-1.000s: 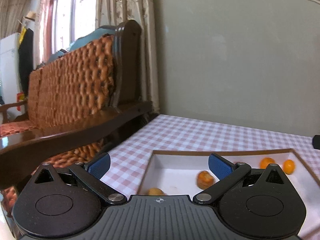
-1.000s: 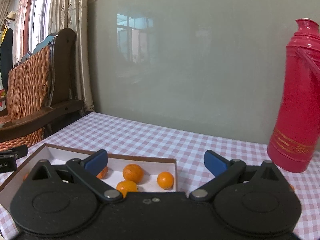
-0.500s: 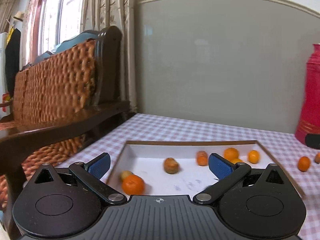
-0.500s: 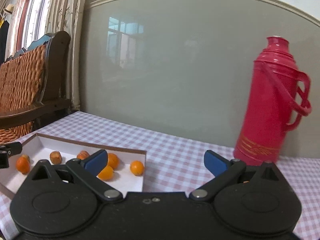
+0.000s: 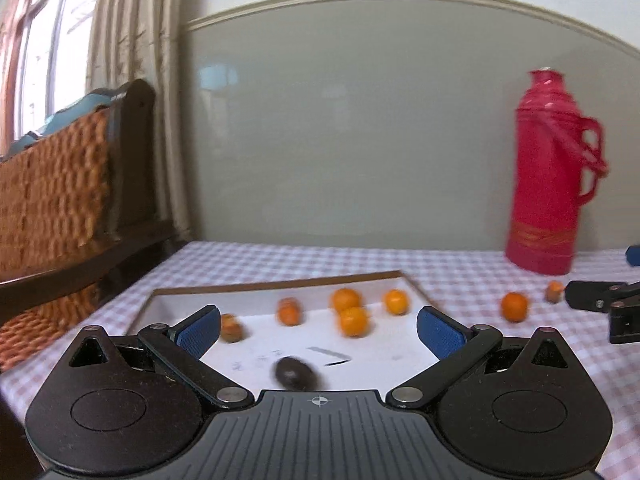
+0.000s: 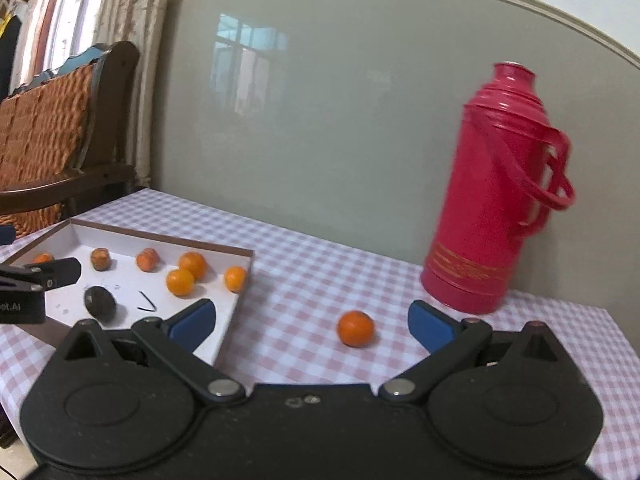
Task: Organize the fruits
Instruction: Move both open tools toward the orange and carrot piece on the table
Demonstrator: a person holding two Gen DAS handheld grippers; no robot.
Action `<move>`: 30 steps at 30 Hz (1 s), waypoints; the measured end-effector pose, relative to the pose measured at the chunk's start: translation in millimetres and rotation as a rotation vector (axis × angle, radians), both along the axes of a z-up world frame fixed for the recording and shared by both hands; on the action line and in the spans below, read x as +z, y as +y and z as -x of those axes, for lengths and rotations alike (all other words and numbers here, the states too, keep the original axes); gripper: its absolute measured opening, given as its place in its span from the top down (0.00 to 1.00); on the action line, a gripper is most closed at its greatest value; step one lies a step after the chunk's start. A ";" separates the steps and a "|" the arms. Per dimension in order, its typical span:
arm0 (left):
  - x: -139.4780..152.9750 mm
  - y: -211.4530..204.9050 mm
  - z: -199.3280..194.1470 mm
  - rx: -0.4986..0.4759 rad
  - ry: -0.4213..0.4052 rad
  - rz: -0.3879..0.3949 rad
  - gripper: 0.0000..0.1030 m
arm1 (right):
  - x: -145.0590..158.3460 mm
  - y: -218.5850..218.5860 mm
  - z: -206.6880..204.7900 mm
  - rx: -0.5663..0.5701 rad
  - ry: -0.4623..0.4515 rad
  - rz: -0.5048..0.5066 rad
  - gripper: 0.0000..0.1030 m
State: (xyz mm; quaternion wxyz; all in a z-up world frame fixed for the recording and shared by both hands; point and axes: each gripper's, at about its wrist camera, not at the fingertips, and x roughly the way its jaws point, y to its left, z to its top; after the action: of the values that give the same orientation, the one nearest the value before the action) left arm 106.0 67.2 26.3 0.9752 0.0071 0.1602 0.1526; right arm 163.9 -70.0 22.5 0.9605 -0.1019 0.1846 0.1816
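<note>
Right wrist view showed the loose orange (image 6: pixel 355 328) on the checked worktop (image 6: pixel 320 264), straight ahead between the wide-open, empty fingers of the right tool (image 6: pixel 312 318). The left tool (image 5: pixel 318 326), also open and empty, was over the tray (image 6: pixel 236 312), farther away.

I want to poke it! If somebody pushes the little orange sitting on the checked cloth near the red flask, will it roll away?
Probably. The orange looks round and sits on flat tablecloth with nothing touching it, so a nudge would likely send it rolling. Its skin seems smooth, so it might slip between hard fingers. It looks small, so likely light.
</note>
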 end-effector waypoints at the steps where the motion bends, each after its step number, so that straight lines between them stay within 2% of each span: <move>1: -0.3 -5.5 -0.5 -0.012 -0.002 0.001 0.00 | 0.6 -6.8 -0.5 -0.011 0.007 -0.013 0.06; 6: -4.9 -31.0 -8.3 -0.058 -0.008 -0.039 0.00 | -1.8 -38.7 -0.5 -0.061 0.031 -0.049 0.06; 19: -14.2 -90.5 -29.1 -0.178 -0.007 -0.023 0.00 | -10.0 -106.1 3.7 -0.169 0.029 -0.073 0.09; 30: -19.5 -124.9 -55.2 -0.235 0.011 -0.025 0.00 | -15.6 -136.1 -2.6 -0.217 0.023 -0.081 0.12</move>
State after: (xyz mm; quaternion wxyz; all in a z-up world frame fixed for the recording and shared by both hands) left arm 161.1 -57.7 6.7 0.9853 0.0389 0.1619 0.0392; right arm 166.4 -206.2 6.9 0.9757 -0.0402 0.1978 0.0852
